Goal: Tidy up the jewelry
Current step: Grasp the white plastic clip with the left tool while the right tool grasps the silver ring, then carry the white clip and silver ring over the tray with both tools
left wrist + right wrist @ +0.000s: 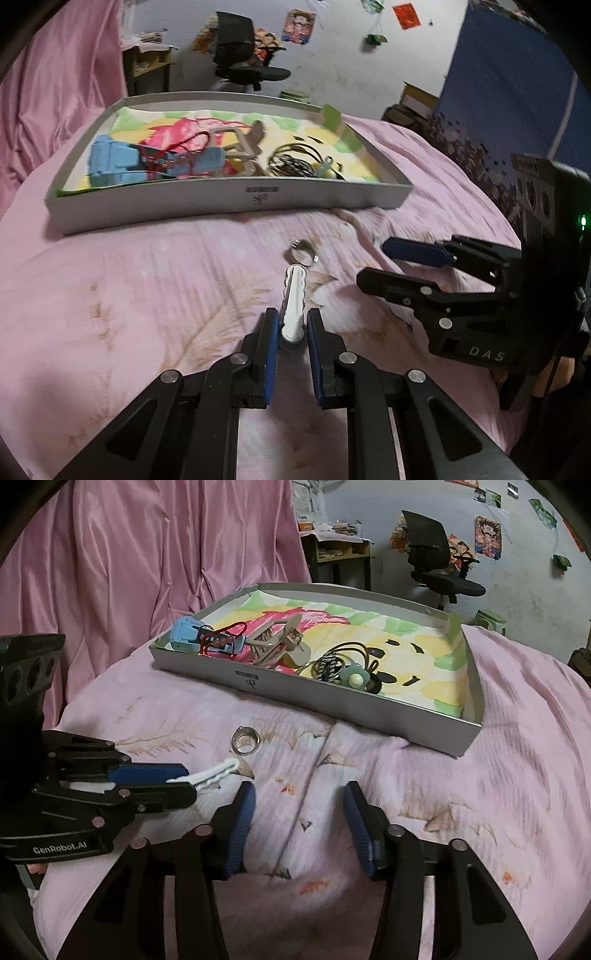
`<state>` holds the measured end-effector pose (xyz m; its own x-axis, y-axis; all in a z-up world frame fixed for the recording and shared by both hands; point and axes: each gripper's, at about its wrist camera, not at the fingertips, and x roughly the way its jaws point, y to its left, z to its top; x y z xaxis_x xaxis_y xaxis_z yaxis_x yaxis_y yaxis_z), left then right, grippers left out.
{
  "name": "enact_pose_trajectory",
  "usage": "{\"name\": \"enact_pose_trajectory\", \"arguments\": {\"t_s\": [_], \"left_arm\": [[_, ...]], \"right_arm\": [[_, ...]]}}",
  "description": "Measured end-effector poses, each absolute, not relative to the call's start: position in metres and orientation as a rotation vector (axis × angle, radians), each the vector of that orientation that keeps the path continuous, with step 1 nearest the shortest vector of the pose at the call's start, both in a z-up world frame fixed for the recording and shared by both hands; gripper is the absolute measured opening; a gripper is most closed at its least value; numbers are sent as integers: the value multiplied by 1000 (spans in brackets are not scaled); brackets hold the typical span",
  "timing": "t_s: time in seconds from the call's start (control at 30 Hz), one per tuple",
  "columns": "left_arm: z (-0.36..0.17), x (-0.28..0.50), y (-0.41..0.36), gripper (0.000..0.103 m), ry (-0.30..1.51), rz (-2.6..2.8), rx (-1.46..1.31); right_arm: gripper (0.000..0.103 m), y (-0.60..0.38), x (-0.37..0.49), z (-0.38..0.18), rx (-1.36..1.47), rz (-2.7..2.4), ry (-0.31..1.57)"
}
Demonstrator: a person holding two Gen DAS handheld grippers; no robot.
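Bed cover (461, 794) was matt pink cloth w/ fine ribbed weave; curtain (147, 561) behind was glossy pink satin-like fabric. Ring (245, 740) looked like shiny silver metal. White clip (293, 302) was smooth plastic, ridged along its edges. Tray (369, 709) was matt grey cardboard. Gripper pads (242, 830) were blue ribbed rubber-like material on matt black plastic arms.

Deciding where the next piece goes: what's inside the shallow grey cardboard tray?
In the shallow grey cardboard tray: a blue hair claw under a red beaded cord, a beige hair claw, dark hair ties, and a green flower clip. The colourful printed liner hides the tray floor.
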<state>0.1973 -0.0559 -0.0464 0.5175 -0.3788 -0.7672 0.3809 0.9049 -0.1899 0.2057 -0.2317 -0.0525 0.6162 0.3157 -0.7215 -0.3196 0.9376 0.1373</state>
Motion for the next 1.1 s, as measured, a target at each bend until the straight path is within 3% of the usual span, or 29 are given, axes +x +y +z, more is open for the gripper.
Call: {"name": "enact_pose_trajectory", "arguments": {"t_s": [0.83, 1.1], "left_arm": [[-46, 222, -18, 15, 886, -308, -184], [-46, 223, -18, 15, 882, -307, -191]], "right_arm": [[35, -192, 239, -56, -61, 451, 837], [26, -187, 244, -57, -67, 465, 831]]}}
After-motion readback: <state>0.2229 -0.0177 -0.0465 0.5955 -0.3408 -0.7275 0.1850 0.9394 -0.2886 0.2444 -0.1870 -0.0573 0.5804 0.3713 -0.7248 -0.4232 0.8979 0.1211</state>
